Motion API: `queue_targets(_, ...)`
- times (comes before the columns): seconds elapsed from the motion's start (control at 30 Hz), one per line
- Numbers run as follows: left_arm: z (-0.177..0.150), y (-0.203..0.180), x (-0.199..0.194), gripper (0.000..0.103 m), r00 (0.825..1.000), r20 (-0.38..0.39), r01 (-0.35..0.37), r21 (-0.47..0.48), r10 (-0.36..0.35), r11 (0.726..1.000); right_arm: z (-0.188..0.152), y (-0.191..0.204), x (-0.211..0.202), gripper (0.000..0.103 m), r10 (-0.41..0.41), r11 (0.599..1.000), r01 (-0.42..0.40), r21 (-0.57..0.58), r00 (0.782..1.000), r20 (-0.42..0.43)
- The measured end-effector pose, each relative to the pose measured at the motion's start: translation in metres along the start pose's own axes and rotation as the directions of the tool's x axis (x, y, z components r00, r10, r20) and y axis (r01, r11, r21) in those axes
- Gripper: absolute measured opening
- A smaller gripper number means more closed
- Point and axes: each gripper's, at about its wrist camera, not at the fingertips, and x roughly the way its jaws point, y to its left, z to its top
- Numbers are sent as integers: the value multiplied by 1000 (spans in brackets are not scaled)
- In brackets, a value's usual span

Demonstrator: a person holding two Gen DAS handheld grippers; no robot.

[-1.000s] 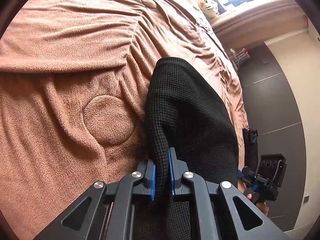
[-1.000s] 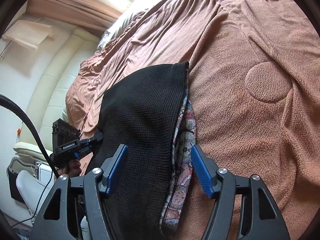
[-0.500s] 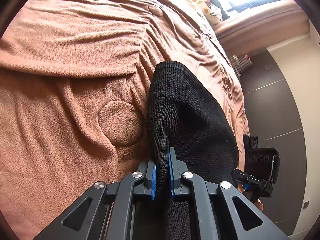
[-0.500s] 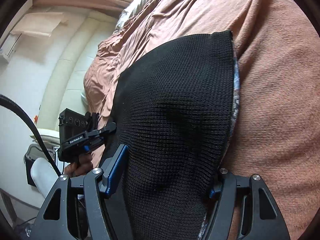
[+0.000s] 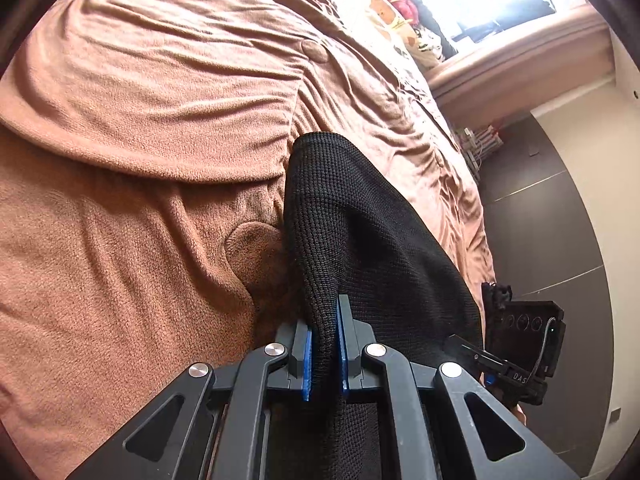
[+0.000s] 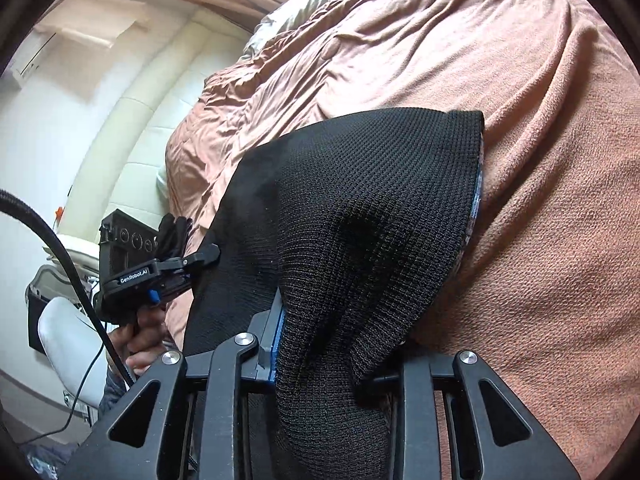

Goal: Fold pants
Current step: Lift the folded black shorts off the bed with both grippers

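Observation:
The black knit pants (image 5: 360,240) hang lifted over the brown bed blanket (image 5: 140,200). My left gripper (image 5: 325,344) is shut on one edge of the pants, cloth pinched between its blue pads. In the right wrist view the pants (image 6: 360,220) bunch between the jaws of my right gripper (image 6: 332,344), which have closed in on the cloth; the right pad is hidden under it. A patterned lining edge (image 6: 476,204) peeks out at the pants' right side. Each gripper shows in the other's view, the right (image 5: 516,344) and the left (image 6: 152,272).
The rumpled brown blanket (image 6: 520,160) covers the whole bed. A cream padded headboard (image 6: 132,132) stands at the left of the right wrist view. Clutter and a bright window (image 5: 460,8) lie beyond the bed's far end; dark floor (image 5: 540,220) is at right.
My right gripper moved onto the pants and its jaws closed from wide open onto the cloth. The left gripper kept its hold and the pants lifted and shifted over the blanket.

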Motion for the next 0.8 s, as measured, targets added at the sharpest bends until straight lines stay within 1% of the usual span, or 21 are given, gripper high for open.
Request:
queue_targets(0.2,-1,-8,-32,10,998,66,-13,21,12,1000,-6,28,-5,26,21,999,-18,-50,999,41)
queue_targets(0.4,0,-13,-74,10,990,143,-24,34,19,999,-12,64,-3,25,43,994,-34,-105,996,76)
queue_targets(0.67,-2,-20,-141,10,968,250,-52,59,36,997,-27,113,5,25,84,984,-63,-166,989,120)
queue_targets(0.8,-11,-26,-172,10,953,299,-72,70,48,995,-35,134,9,25,99,979,-72,-193,986,137)
